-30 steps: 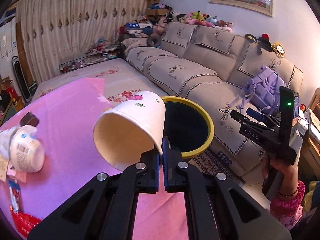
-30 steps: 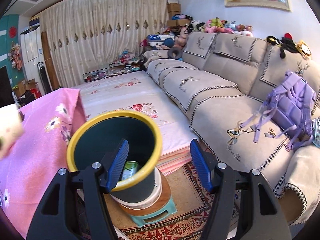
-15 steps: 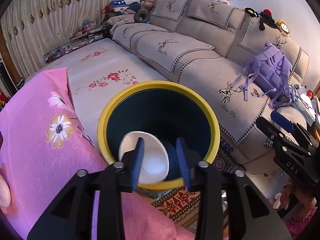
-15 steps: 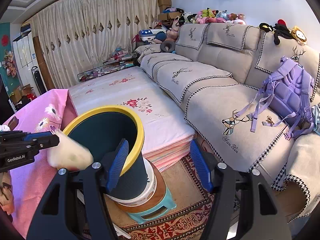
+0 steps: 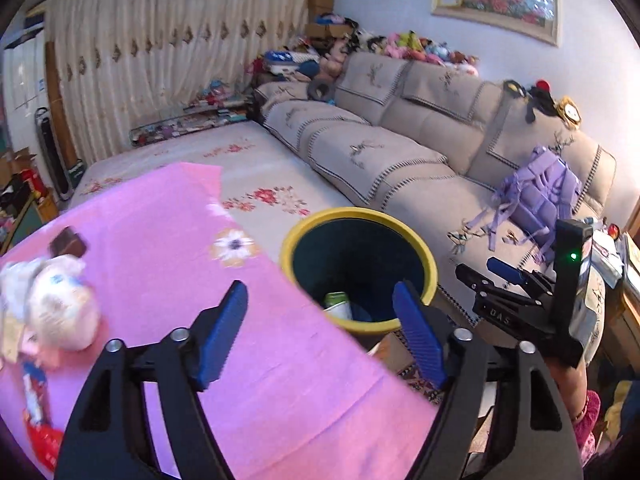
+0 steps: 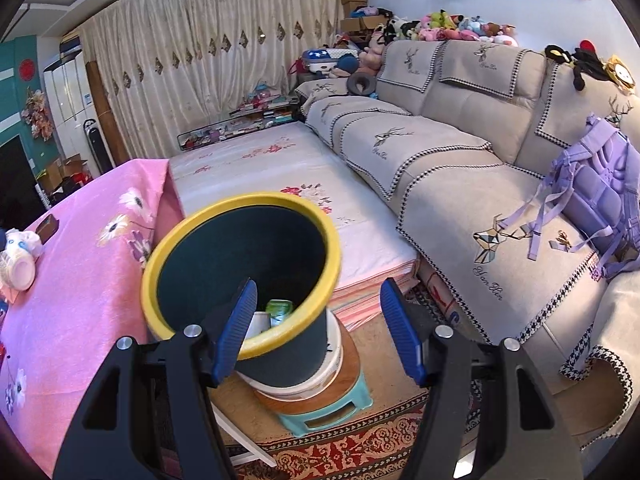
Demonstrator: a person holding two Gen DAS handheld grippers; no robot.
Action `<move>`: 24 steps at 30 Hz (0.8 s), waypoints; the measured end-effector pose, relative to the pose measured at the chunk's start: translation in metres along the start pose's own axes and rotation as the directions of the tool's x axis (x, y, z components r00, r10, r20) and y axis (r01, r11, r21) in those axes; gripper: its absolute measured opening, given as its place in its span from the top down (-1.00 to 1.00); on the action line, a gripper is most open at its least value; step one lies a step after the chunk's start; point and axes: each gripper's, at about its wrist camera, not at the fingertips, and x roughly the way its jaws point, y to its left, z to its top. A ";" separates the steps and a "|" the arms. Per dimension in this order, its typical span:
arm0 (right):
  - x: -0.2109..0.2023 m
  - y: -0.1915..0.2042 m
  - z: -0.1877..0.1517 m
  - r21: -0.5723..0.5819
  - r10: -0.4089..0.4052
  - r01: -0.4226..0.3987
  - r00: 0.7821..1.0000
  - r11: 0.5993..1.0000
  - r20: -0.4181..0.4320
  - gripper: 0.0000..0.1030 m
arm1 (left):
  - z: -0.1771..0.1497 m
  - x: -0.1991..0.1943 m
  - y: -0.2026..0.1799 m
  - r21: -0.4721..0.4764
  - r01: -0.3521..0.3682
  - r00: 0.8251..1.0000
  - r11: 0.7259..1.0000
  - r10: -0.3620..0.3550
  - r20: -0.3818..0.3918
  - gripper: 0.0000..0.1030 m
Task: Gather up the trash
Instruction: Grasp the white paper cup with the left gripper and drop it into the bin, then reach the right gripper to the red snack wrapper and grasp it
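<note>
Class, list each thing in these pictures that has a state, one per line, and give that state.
Left gripper: open, empty, jaws just opened.
Right gripper: open, empty.
Bin: upright on a stool, trash inside.
Crumpled tissue: lying on the pink cloth.
Backpack: lying on the sofa.

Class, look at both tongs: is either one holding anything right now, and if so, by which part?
Nothing is held. The left tongs have just been opening and stand empty above the pink cloth; the right tongs stand open and empty by the bin.
</note>
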 end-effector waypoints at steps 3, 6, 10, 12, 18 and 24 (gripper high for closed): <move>-0.004 0.018 0.001 -0.024 0.026 -0.026 1.000 0.999 -0.001 -0.21 | -0.015 -0.042 0.025 -0.047 -0.047 0.998 0.998 0.049 0.042 -0.63; -0.009 0.043 0.002 -0.063 0.060 -0.060 0.998 0.996 -0.004 -0.25 | -0.031 -0.085 0.051 -0.101 -0.113 0.989 0.988 0.122 0.085 -0.71; -0.013 0.087 -0.001 -0.134 0.136 -0.139 0.990 0.981 -0.032 -0.25 | -0.058 -0.140 0.083 -0.150 -0.239 0.959 0.959 0.257 0.120 -0.73; -0.016 0.116 -0.005 -0.173 0.190 -0.197 0.980 0.965 -0.056 -0.26 | -0.072 -0.167 0.100 -0.181 -0.303 0.936 0.936 0.327 0.126 -0.74; -0.027 0.204 -0.020 -0.280 0.348 -0.377 0.925 0.883 -0.150 -0.26 | -0.117 -0.231 0.155 -0.296 -0.443 0.865 0.846 0.490 0.105 -0.76; -0.047 0.305 -0.048 -0.363 0.511 -0.589 0.807 0.722 -0.296 -0.27 | -0.155 -0.268 0.196 -0.383 -0.486 0.831 0.786 0.551 0.076 -0.76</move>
